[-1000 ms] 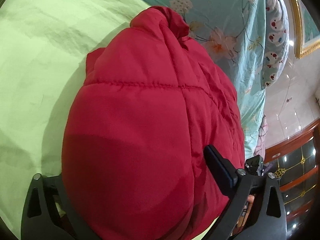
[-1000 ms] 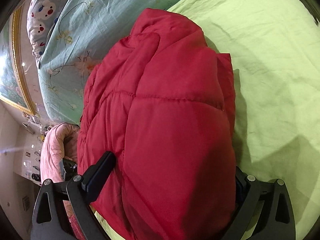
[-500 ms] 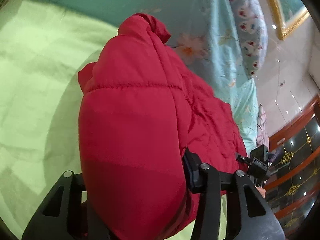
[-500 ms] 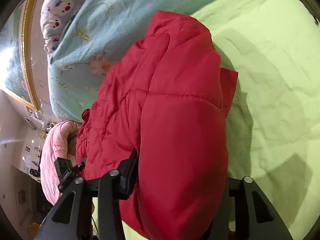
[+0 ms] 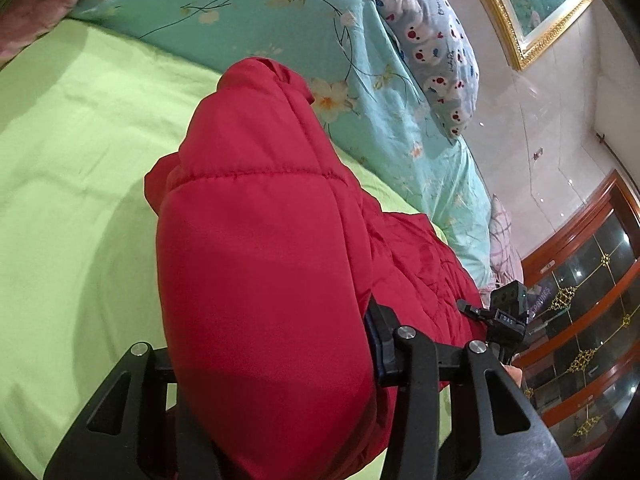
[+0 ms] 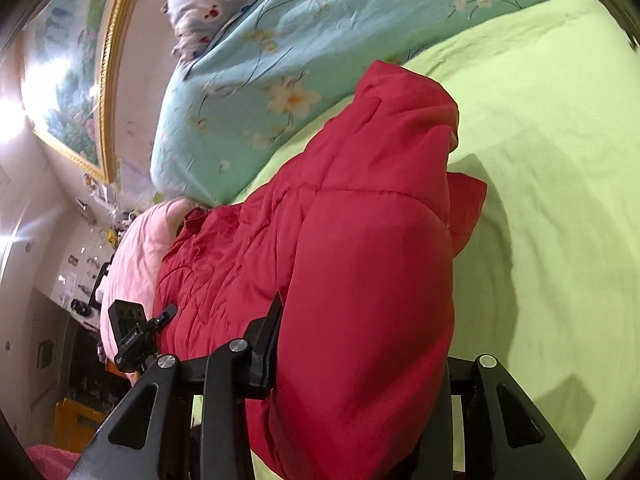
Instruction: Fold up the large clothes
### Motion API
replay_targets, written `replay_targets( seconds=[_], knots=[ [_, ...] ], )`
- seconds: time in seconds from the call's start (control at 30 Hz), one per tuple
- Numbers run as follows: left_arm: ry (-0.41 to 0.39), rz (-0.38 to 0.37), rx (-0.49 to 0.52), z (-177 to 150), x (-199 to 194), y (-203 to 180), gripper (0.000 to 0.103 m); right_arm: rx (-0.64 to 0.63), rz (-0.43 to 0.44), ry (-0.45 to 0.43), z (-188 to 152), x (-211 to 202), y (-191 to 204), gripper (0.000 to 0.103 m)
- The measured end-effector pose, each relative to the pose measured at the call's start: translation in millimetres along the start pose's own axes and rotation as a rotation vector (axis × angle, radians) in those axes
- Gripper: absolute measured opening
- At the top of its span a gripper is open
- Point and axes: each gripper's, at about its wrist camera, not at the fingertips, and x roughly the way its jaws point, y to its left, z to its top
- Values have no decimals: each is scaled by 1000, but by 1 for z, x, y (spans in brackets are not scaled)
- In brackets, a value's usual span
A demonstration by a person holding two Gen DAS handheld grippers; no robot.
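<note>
In the left wrist view, a bed covered by a lime-green sheet [image 5: 80, 168] is seen, with a turquoise floral quilt [image 5: 280, 12], a patterned pillow [image 5: 432, 48], a gilt-framed painting [image 5: 536, 0] and a wooden cabinet [image 5: 592, 304] beyond. The red padded jacket [image 5: 260, 264] is pinched by the left gripper [image 5: 272, 364], one end bunched between its fingers.

In the right wrist view, a pink cushion [image 6: 136, 248] is seen beside the quilt [image 6: 320, 40]. The jacket [image 6: 372, 280] is gripped between the closing fingers of the right gripper [image 6: 360, 368], above the sheet [image 6: 560, 160].

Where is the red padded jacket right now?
The red padded jacket fills both wrist views, bunched on the lime-green bedsheet beside the turquoise floral quilt.
</note>
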Motion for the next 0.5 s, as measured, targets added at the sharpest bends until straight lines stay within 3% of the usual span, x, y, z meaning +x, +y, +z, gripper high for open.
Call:
replay_targets(
  seconds=[0.27, 0.5],
  knots=[
    [19, -7, -36, -47, -19, 7, 43, 37, 18, 20, -57, -13, -2, 39],
    [58, 46, -133, -65, -8, 37, 46, 86, -3, 17, -76, -9, -16, 40]
  ],
)
